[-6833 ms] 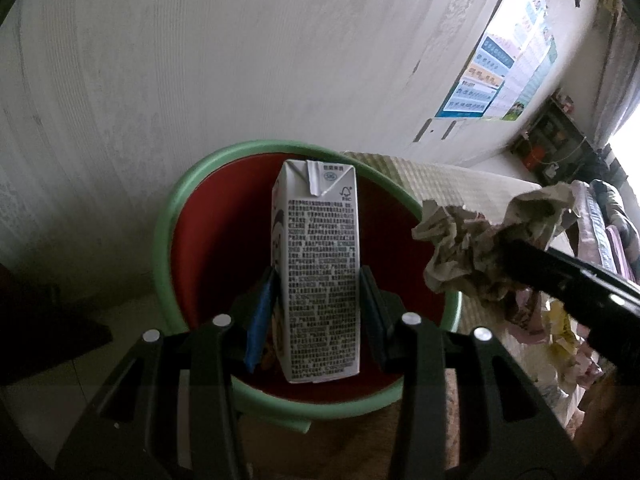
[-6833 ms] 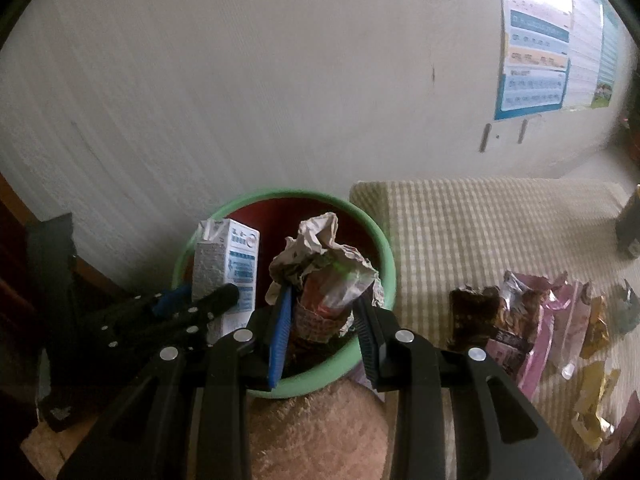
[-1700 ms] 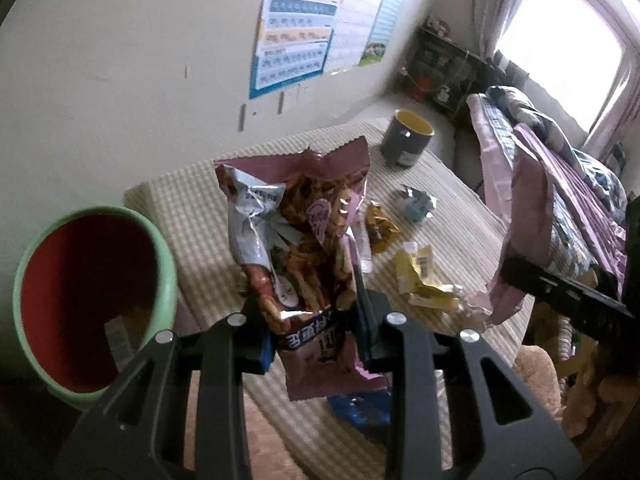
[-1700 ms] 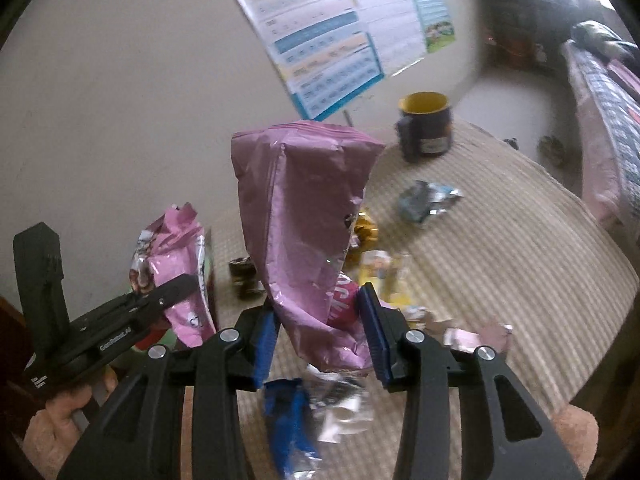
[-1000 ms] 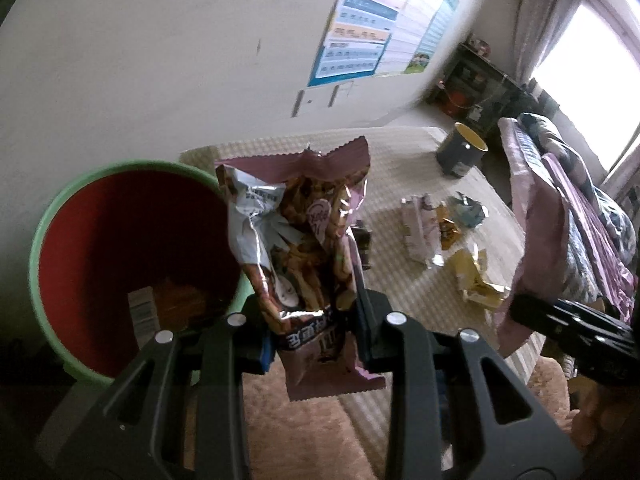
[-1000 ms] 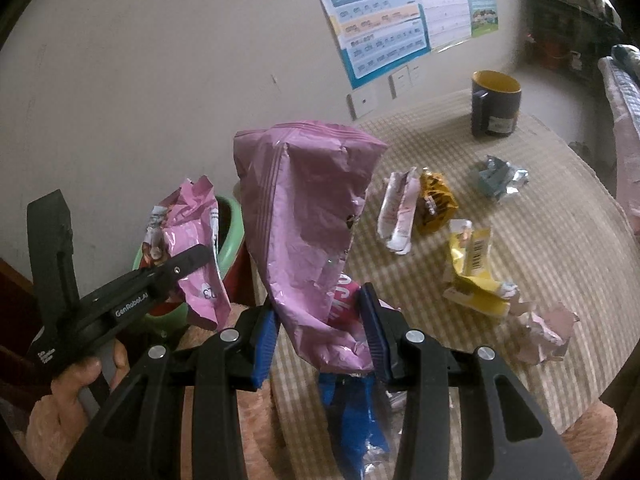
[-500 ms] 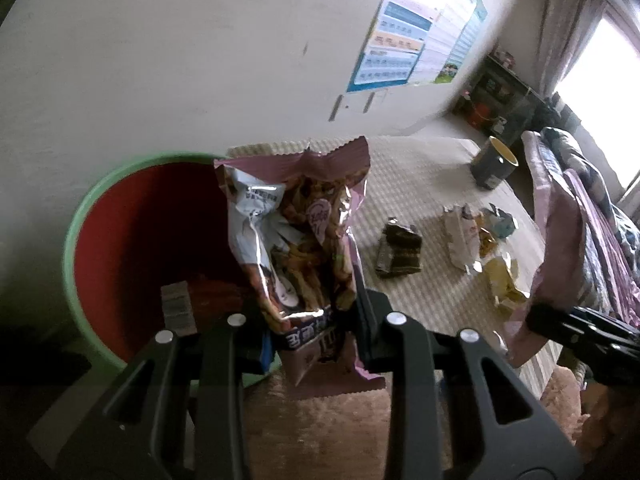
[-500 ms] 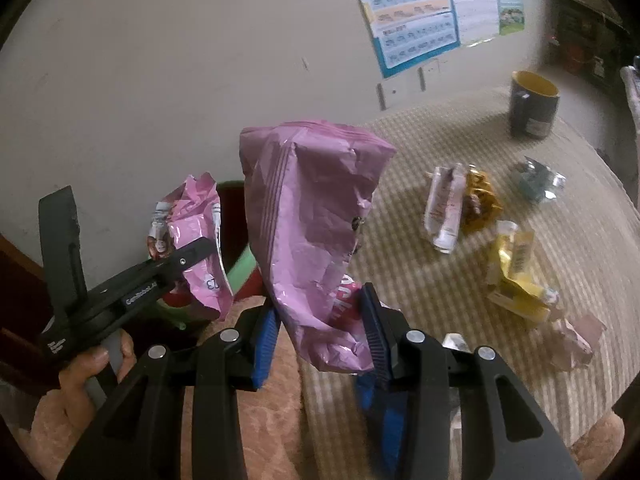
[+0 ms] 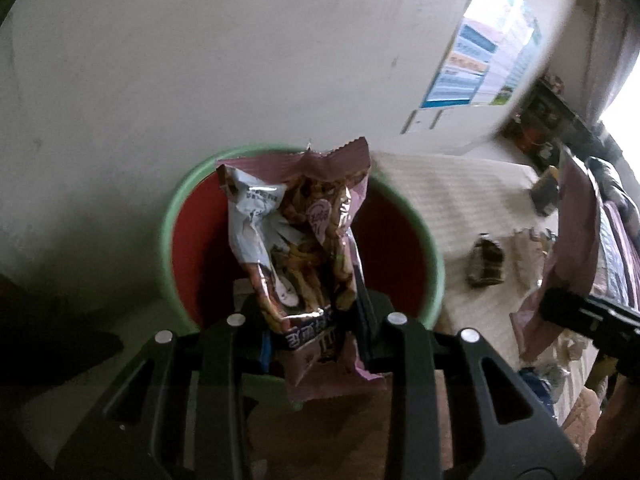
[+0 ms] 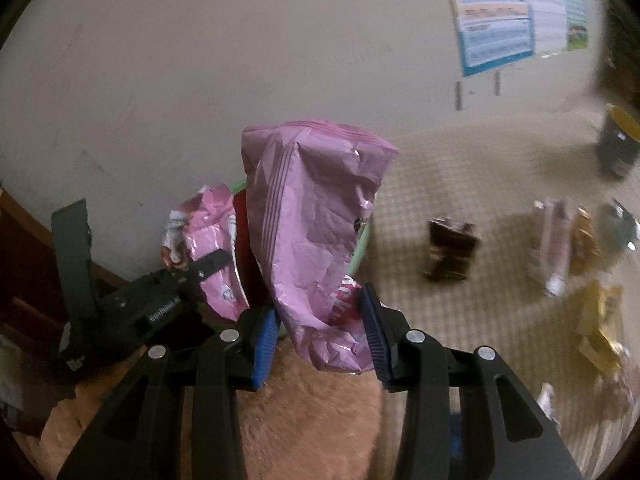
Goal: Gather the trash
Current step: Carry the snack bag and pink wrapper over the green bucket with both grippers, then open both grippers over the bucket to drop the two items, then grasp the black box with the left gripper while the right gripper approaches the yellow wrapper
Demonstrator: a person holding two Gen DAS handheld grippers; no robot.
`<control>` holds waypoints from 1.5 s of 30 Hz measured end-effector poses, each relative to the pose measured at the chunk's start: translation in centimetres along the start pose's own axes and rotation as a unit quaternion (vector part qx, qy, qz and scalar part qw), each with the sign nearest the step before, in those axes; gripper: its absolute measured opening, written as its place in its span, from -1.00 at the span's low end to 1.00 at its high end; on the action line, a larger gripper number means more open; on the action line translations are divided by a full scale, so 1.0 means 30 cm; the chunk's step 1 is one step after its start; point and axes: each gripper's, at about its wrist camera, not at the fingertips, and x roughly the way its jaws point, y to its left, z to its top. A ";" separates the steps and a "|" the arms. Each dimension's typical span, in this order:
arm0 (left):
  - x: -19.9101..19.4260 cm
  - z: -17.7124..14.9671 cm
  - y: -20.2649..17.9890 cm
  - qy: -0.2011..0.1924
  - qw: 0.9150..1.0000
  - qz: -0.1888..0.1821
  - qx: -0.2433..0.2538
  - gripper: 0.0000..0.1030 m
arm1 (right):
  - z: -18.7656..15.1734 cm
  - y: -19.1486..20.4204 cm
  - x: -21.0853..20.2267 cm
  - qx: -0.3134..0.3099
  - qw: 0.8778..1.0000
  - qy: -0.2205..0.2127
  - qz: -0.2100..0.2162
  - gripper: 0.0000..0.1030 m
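Your left gripper (image 9: 314,328) is clamping a snack bag (image 9: 298,240) over the bin (image 9: 172,216); your right gripper (image 10: 320,330) is gripping 1 pink bag (image 10: 312,236).

Upright snack packet (image 9: 304,236) over red, green-rimmed bin (image 9: 434,264); crumpled pink bag (image 10: 316,248) seemingly beside it

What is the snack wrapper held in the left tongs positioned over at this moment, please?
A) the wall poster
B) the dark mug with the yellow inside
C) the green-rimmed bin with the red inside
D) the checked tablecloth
C: in the left wrist view, the snack wrapper, clamped in the left tongs, sits framed by the green rim and red inside of the bin, while the mug stands far off on the table.
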 end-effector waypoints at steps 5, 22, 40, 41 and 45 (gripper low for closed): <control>0.016 -0.002 0.050 0.004 1.000 0.007 -0.018 -0.44 | 0.053 0.044 0.089 -0.010 1.000 0.010 0.009 -0.23; 0.023 0.008 0.099 -0.008 0.999 0.007 -0.046 -0.03 | 0.112 0.069 0.184 0.002 0.999 0.019 0.036 -0.06; 0.006 -0.011 -0.137 0.006 0.999 -0.027 0.028 -0.03 | -0.122 -0.365 -0.177 0.049 0.984 -0.034 -0.170 0.18; 0.006 -0.013 -0.157 0.007 0.999 -0.029 0.036 -0.03 | -0.128 -0.413 -0.187 0.062 0.980 -0.035 -0.184 0.27; 0.000 -0.026 -0.243 0.012 0.997 -0.042 0.065 -0.03 | -0.147 -0.579 -0.212 0.091 0.965 -0.025 -0.246 0.33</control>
